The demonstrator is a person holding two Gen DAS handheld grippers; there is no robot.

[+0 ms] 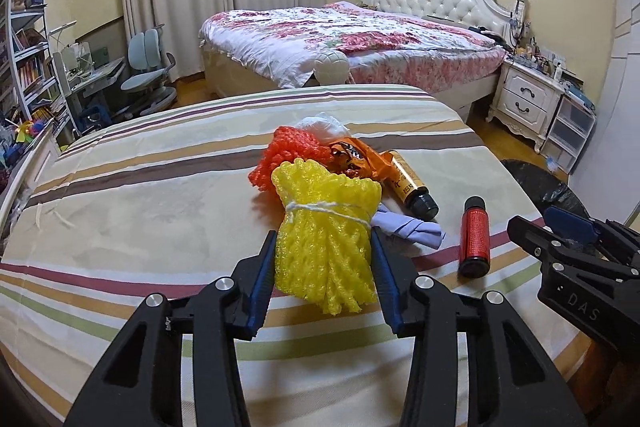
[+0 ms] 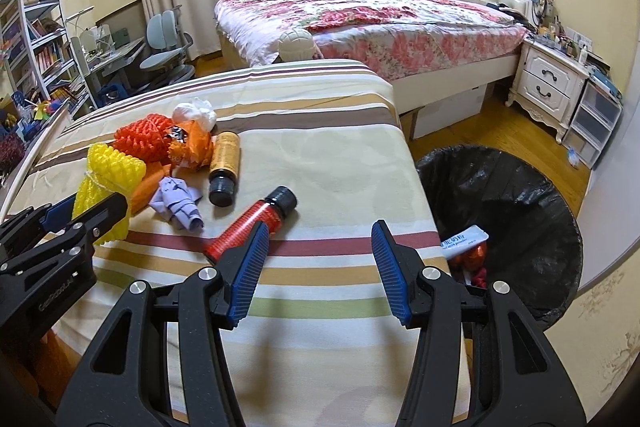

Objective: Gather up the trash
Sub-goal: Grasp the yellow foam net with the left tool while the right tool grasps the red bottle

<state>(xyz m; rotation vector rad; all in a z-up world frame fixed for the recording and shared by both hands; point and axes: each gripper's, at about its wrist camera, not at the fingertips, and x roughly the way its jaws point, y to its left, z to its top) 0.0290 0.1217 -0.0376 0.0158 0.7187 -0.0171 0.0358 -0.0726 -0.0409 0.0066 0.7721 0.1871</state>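
We've got the left tongs (image 1: 325,259) straddling the yellow foam net (image 1: 326,227) on the striped worktop (image 1: 140,211), pads touching its sides; can't tell if they're squeezing. It looks light and squishy, so we'd grab mid-bundle. Right tongs (image 2: 320,259) are spread, empty, beside the bin (image 2: 520,195).

The left gripper (image 1: 325,263) fills the lower centre of its own view, its blue-padded jaws closed against the two sides of a yellow foam net (image 1: 326,227). In the other view it enters from the left edge. The right gripper (image 2: 320,259) sits low in the centre of its frame, jaws spread wide apart with nothing between them; it shows at the right edge of the left view.
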